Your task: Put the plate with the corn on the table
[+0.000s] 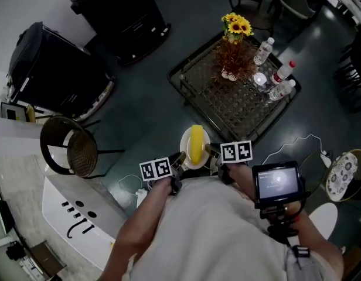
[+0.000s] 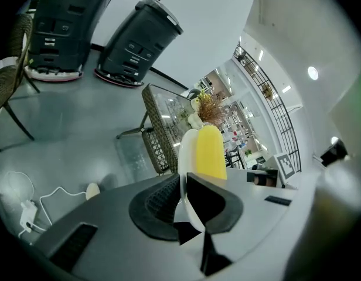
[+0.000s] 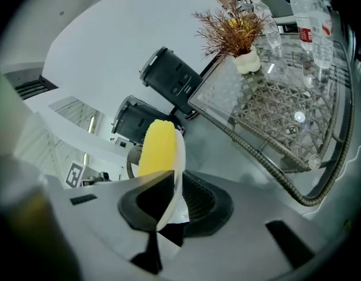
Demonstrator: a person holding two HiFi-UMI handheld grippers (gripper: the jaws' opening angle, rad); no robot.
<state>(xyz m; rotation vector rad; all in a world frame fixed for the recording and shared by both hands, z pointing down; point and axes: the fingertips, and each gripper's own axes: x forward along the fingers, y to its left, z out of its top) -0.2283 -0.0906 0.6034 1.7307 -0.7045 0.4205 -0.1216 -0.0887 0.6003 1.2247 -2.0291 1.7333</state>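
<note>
On plate (image 1: 184, 146): 1 corn (image 1: 196, 143); left claw (image 1: 179, 159), right claw (image 1: 211, 152) clamp rim.
</note>
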